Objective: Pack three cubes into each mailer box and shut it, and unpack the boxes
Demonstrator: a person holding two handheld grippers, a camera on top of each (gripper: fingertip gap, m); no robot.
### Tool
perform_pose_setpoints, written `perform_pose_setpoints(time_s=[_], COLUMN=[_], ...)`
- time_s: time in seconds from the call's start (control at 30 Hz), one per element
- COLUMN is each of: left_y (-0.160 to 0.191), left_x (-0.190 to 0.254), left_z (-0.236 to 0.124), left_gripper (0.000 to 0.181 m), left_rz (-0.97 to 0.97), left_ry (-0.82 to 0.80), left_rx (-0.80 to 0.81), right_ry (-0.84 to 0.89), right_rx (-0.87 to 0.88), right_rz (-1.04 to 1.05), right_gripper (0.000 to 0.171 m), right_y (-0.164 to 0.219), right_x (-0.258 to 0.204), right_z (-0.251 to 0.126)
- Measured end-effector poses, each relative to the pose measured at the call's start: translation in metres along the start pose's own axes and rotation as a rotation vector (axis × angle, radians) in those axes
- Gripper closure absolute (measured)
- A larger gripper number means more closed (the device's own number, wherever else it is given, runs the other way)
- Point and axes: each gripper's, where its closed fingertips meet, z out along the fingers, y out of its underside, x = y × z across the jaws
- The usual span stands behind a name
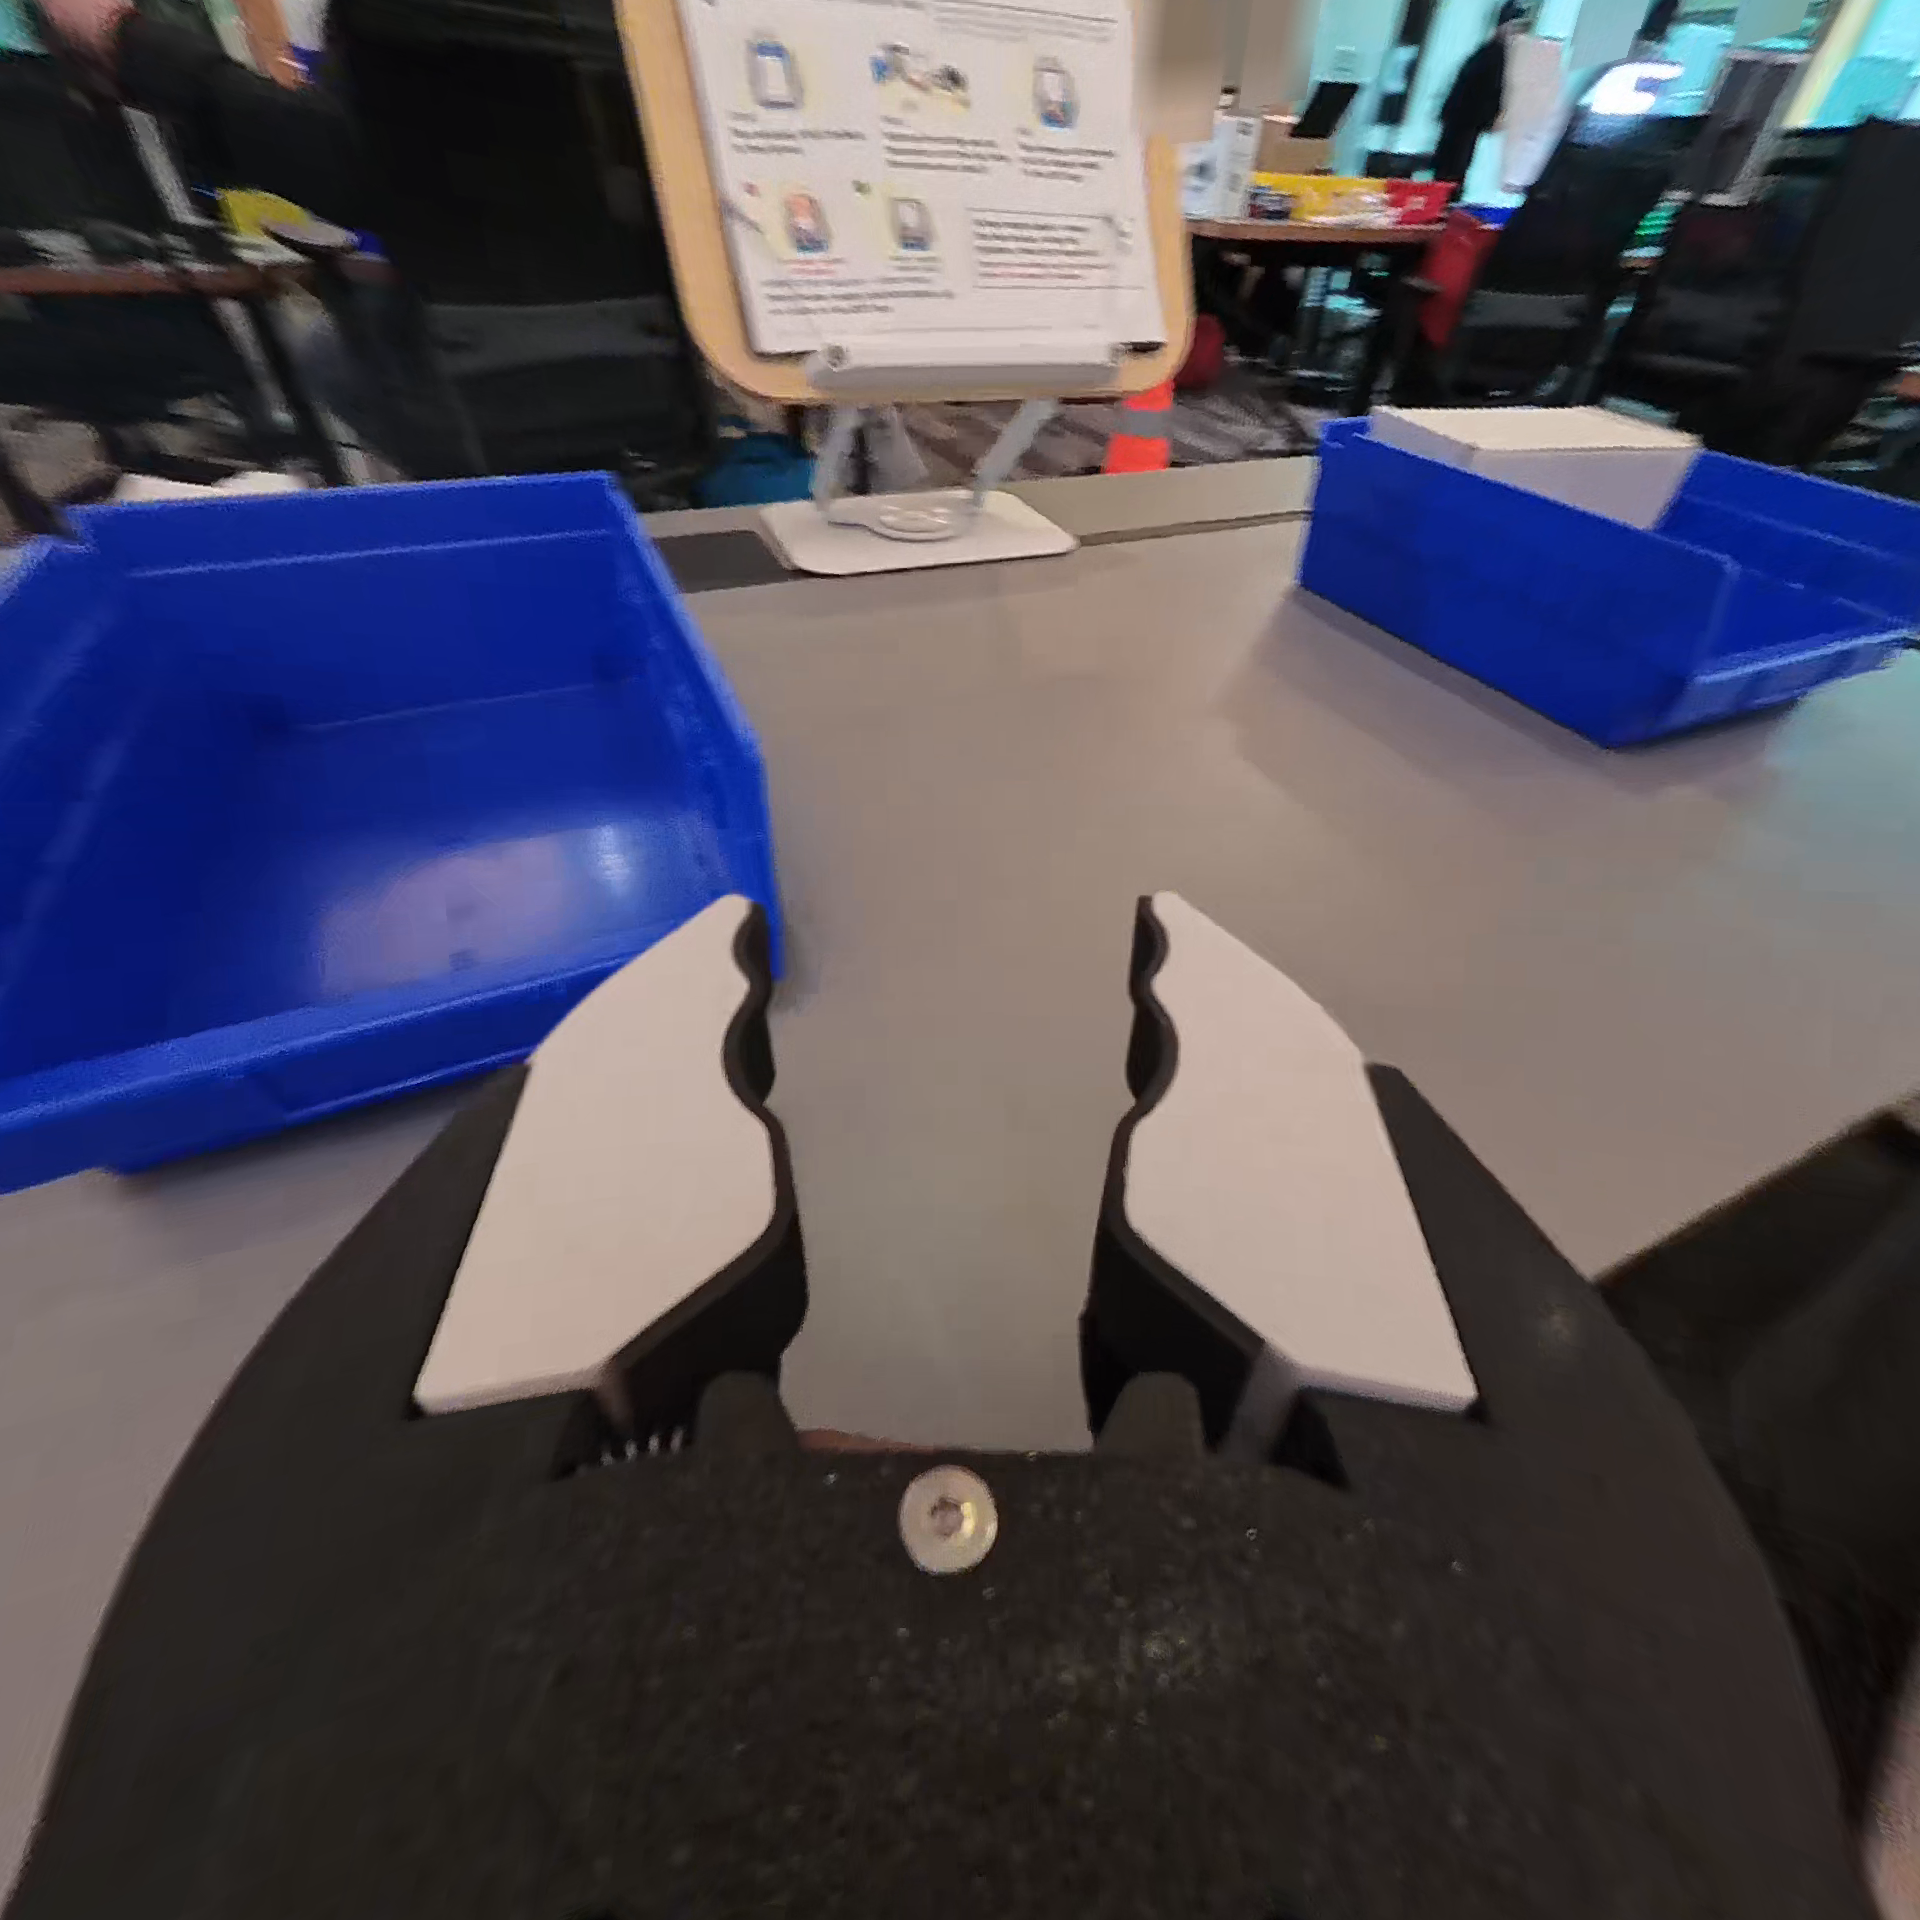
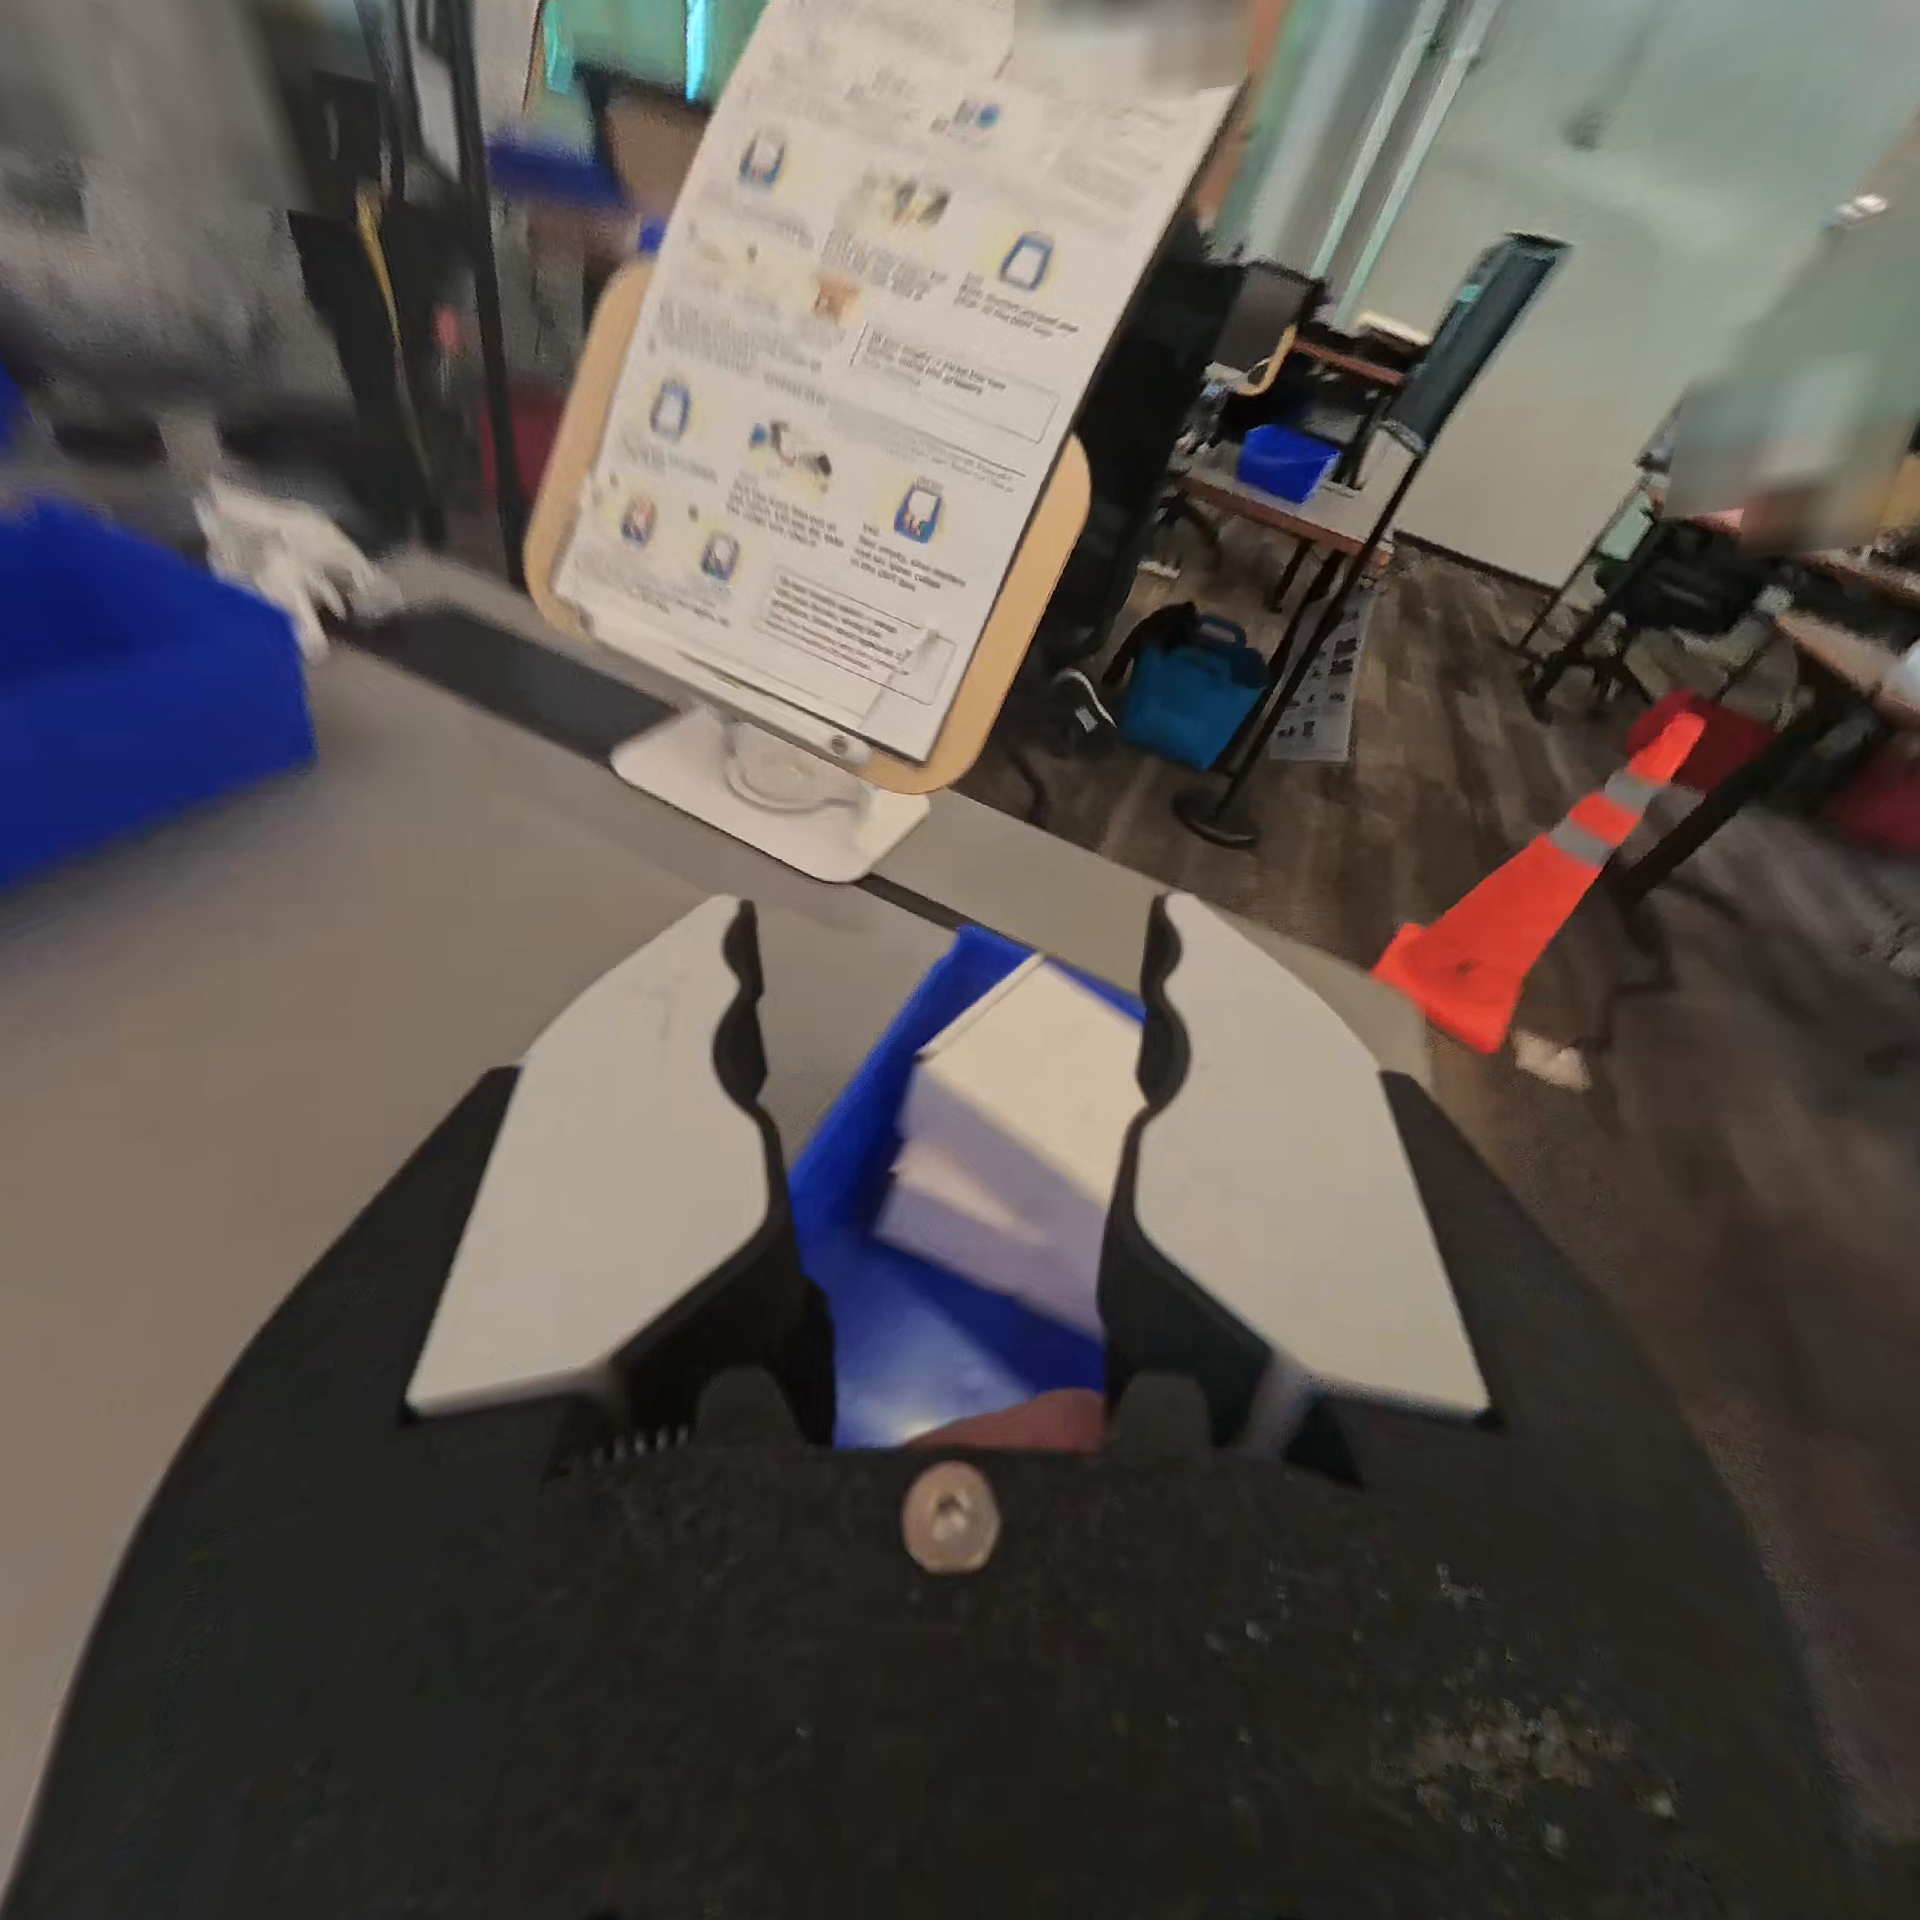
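A: How does the left gripper (image 1: 951, 925) stand?

B: Its jaws are spread apart and hold nothing; only bare grey table (image 1: 1039, 831) shows between them. The left finger's tip sits just beside the near right corner of a blue bin (image 1: 343, 790), whose inside looks bare.

A: And the right gripper (image 2: 945, 925)?

B: Spread just as wide, also holding nothing. It hangs above a second blue bin (image 2: 862, 1101) by the table's far edge, where white mailer boxes (image 2: 1018, 1091) lie stacked. I can't tell whether the fingers touch the bin or the boxes.

A: Room to move?

B: A broad open stretch of table lies between the two bins. At the far edge stands an instruction sheet on a stand (image 1: 925, 187). Beyond it, on the floor, is an orange cone (image 2: 1538, 873). No cubes are in sight.
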Motion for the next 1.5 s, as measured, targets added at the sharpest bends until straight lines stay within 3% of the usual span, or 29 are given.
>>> perform_pose_setpoints(time_s=[0.1,0.2,0.27,0.4,0.63,0.83,1.13,1.33,1.5], left_y=[0.001,0.006,0.014,0.011,0.021,0.016,0.010,0.016,0.012], left_x=[-0.021,-0.033,-0.032,-0.023,-0.037,-0.045,-0.043,-0.030,-0.020], left_z=[-0.004,-0.005,0.002,0.017,0.024,0.028,0.035,0.045,0.038], left_gripper=[0.126,0.125,0.126,0.132,0.136,0.136,0.136,0.134,0.134], left_rz=[-0.025,-0.043,-0.066,-0.092,0.080,-0.006,-0.080,0.046,0.021], left_ry=[-0.105,-0.183,-0.169,-0.103,-0.217,-0.172,-0.118,-0.134,-0.105], left_rx=[-0.005,0.028,0.003,-0.008,-0.088,-0.066,-0.037,-0.095,-0.075], right_ry=[0.097,0.187,0.218,0.276,0.190,0.176,0.184,0.179,0.150], right_rx=[0.075,-0.006,-0.035,-0.019,-0.085,-0.134,-0.101,-0.076,-0.082], right_rz=[0.257,0.436,0.387,0.196,0.336,0.331,0.277,0.299,0.340], right_gripper=[0.125,0.122,0.127,0.132,0.138,0.148,0.150,0.154,0.154], right_y=[0.075,0.174,0.203,0.191,0.216,0.220,0.214,0.212,0.213], right_x=[-0.045,-0.094,-0.112,-0.105,-0.099,-0.102,-0.109,-0.102,-0.108], right_z=[-0.045,-0.059,-0.067,-0.071,-0.057,-0.036,-0.047,-0.056,-0.052])
